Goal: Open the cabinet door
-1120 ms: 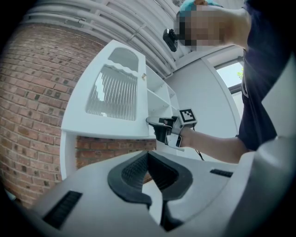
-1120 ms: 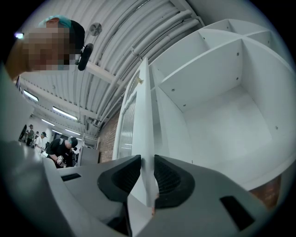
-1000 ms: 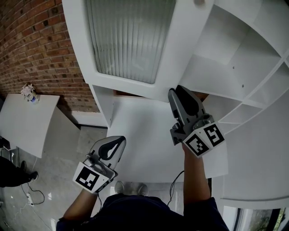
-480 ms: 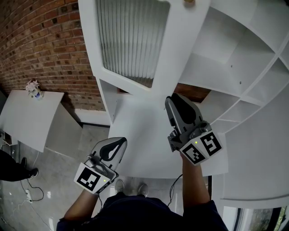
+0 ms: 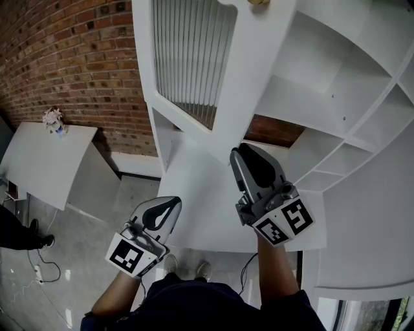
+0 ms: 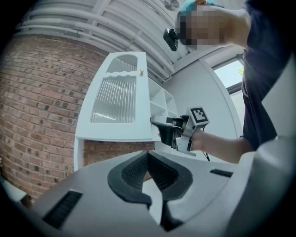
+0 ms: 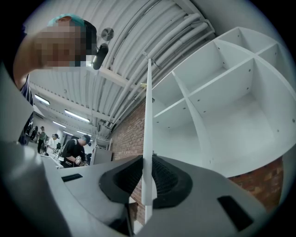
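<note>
Upper centre in the head view, the swung-out cabinet door [image 5: 255, 84] has its lower edge clamped by the right hand-held gripper [image 5: 240, 152], whose jaws have just been closing on it, while the left hand-held gripper [image 5: 169, 203], lower left, is together and empty.

Cabinet door [image 5: 249, 77] top cut off (knob [image 5: 259, 2] too), small thing [image 5: 54, 120] on side table [image 5: 45, 161] unidentifiable

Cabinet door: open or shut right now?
Open: the cabinet door stands swung well out, leaving the shelves exposed beside it.
</note>
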`<state>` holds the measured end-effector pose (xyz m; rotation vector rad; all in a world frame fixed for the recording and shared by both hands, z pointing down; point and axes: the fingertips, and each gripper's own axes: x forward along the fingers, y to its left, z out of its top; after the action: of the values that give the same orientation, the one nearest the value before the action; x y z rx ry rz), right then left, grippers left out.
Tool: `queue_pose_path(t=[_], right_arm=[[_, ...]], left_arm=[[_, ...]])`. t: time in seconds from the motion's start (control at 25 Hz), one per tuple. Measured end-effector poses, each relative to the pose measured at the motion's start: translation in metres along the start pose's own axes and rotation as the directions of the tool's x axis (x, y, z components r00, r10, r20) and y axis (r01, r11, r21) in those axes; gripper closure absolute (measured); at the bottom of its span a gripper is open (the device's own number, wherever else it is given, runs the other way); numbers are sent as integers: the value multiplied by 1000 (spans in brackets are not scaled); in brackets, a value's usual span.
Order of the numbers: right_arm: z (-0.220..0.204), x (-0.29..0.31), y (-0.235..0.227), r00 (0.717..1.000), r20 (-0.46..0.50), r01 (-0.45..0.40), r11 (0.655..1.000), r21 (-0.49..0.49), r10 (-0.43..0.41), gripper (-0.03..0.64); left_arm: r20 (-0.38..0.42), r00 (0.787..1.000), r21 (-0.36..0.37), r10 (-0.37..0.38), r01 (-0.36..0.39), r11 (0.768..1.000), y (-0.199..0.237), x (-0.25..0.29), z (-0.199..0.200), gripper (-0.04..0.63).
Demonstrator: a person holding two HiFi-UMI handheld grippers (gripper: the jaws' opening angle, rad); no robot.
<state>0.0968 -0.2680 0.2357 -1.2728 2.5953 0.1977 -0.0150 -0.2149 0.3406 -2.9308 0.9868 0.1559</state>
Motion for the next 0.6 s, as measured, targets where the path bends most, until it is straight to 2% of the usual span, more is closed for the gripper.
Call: queue_pose_path(t=[0.6], right_arm=[[3,1,74,994,0,-107,993,-58,107,555]], left_arm=[[8,1000,3,25,-25,1000,-6,-27,5,588]])
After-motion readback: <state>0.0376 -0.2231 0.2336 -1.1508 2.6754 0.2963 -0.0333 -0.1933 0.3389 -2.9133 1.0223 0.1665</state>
